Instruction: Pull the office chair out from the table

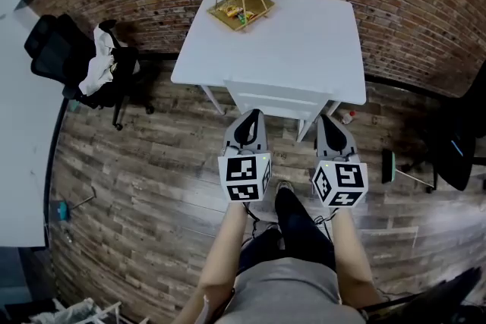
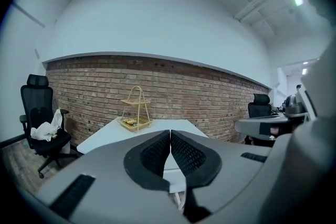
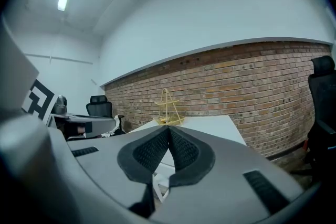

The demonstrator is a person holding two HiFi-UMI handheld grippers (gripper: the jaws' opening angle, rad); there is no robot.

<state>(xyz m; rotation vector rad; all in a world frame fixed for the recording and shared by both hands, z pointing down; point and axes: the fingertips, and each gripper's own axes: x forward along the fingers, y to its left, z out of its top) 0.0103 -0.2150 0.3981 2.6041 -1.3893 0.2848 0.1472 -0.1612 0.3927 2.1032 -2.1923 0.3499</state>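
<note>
Seemingly facing right toward the table [image 1: 304, 49], the black mesh office chair [image 1: 64, 57] at upper left carries a white cloth [image 1: 99, 64]. Left gripper [image 1: 249, 114] and right gripper [image 1: 329, 117] jaws are closed together, empty.

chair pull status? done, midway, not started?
Looks done: no chair is tucked under the white table. The black office chair, with a white cloth draped on it, stands clear to the table's left by the brick wall.
In hand: nothing. The left gripper and right gripper are shut and empty in front of the table, touching no chair.
Left: probably nothing, if that chair was the target.
</note>
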